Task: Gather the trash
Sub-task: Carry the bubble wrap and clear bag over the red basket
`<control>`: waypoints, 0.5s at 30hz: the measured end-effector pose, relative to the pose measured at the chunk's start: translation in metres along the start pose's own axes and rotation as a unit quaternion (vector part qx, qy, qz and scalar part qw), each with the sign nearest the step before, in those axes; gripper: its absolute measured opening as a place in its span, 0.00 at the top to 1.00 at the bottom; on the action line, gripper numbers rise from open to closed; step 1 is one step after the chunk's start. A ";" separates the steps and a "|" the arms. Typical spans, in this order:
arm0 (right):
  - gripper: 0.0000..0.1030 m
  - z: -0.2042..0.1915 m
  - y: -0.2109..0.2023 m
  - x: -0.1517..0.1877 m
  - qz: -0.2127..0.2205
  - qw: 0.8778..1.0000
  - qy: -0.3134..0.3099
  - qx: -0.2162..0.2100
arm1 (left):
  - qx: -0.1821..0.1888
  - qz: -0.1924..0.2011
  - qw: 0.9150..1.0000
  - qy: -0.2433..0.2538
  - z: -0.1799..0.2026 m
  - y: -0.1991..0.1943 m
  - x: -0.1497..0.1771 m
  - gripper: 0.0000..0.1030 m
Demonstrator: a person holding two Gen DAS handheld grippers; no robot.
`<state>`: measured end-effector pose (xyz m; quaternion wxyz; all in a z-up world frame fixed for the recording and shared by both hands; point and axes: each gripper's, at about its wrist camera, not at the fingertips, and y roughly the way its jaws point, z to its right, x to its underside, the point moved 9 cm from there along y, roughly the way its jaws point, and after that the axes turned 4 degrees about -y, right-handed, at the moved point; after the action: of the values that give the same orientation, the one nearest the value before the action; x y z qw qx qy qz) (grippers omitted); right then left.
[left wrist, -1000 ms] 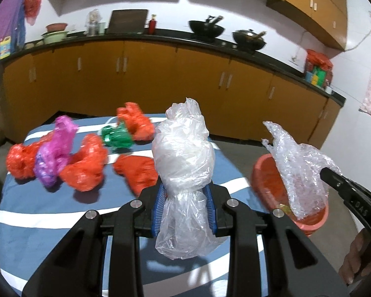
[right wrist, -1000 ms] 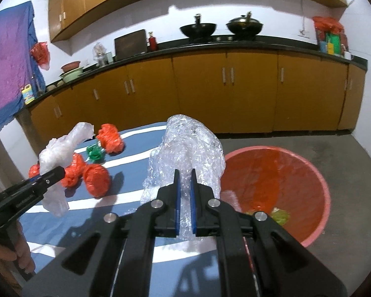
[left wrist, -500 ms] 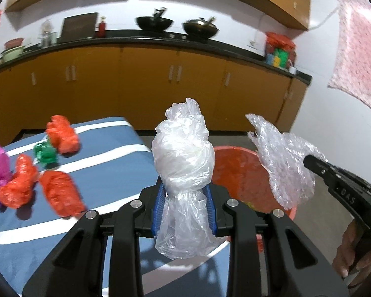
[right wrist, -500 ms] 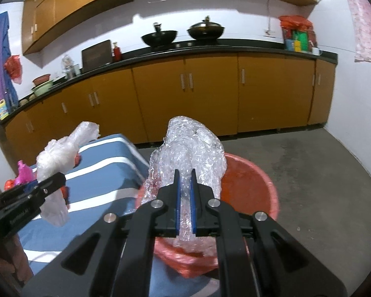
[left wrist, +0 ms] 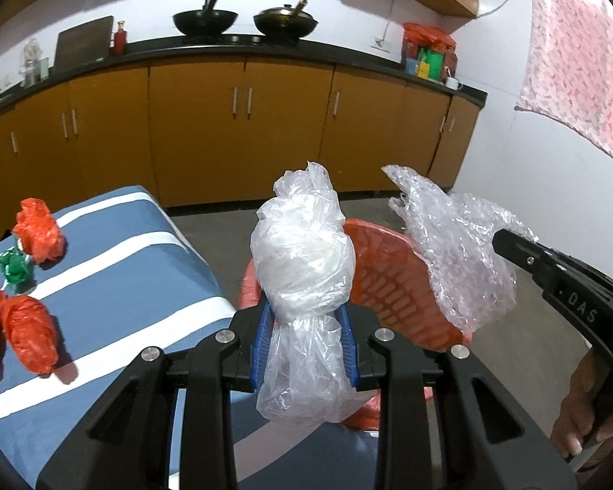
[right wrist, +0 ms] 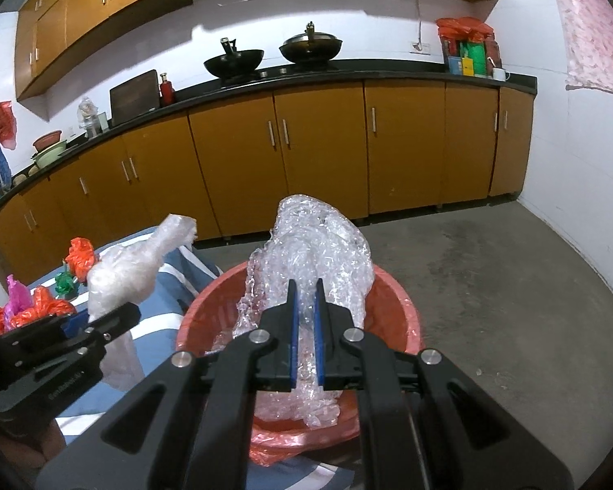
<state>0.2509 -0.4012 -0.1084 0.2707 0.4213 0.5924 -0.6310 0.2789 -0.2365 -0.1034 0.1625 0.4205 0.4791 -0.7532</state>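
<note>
My left gripper (left wrist: 305,310) is shut on a knotted clear plastic bag (left wrist: 302,253), held upright near the table's right edge. That bag (right wrist: 130,269) and the left gripper (right wrist: 133,312) also show at the left of the right wrist view. My right gripper (right wrist: 305,298) is shut on a crumpled sheet of bubble wrap (right wrist: 318,249) and holds it over the red basin (right wrist: 404,306) on the floor. In the left wrist view the bubble wrap (left wrist: 457,253) hangs from the right gripper (left wrist: 498,239) above the basin (left wrist: 384,269).
Several crumpled red bags (left wrist: 30,326) and a green one (left wrist: 15,265) lie on the blue striped table (left wrist: 114,269); a pink one (right wrist: 18,292) shows too. Brown cabinets (right wrist: 318,155) and a counter with woks (right wrist: 233,61) stand behind. Grey floor (right wrist: 490,286) lies right of the basin.
Both grippers have swung right, away from the table's trash toward the red basin. The bubble wrap now hangs over the basin, and the clear bag has reached the table's edge.
</note>
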 end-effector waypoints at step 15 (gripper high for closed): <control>0.90 0.003 0.018 0.005 -0.005 1.000 0.010 -0.005 | 0.009 -0.023 1.000 0.015 0.015 0.029 0.010 0.47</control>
<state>0.2627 -0.4064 -0.1218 0.2642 0.4234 0.6004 -0.6249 0.2845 -0.2624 -0.1254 0.1343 0.4224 0.4842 -0.7544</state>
